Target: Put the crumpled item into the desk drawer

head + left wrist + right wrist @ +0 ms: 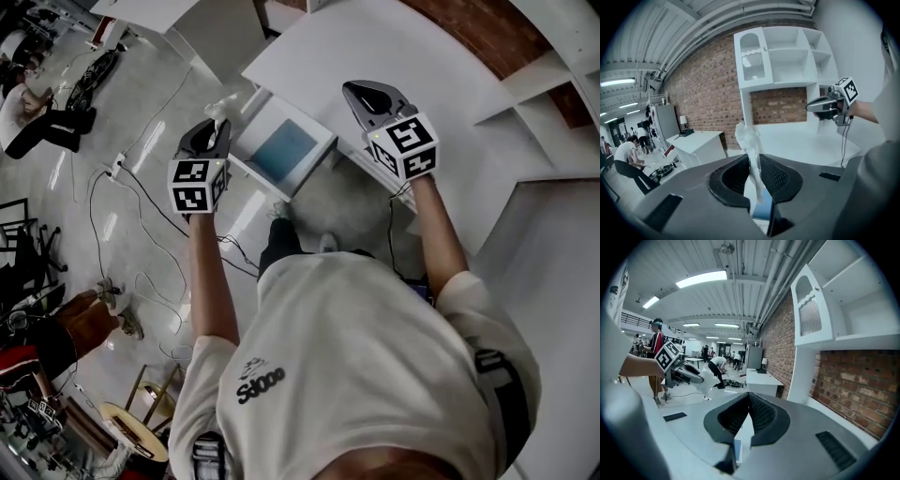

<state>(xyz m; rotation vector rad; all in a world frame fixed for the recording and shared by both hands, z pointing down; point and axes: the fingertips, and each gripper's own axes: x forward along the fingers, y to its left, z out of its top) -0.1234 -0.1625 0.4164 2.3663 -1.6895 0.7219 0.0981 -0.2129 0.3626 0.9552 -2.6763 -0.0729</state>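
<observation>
The crumpled item (749, 140), a twisted piece of clear, whitish plastic, stands up between my left gripper's jaws. My left gripper (752, 159) is shut on it. In the head view the left gripper (217, 133) hovers just left of the open desk drawer (286, 150), which has a blue bottom. The right gripper (363, 94) hangs over the white desk top (375, 56), right of the drawer. Its pads meet with nothing between them, so my right gripper (749, 397) is shut. The right gripper view also catches the left gripper (686, 375) with the pale item (707, 380) at its tip.
A white hutch with shelves (783, 56) rises at the back of the desk against a brick wall. Cables (141, 192) trail over the floor on the left. A person (28, 112) crouches at the far left. A second white desk (701, 140) stands further off.
</observation>
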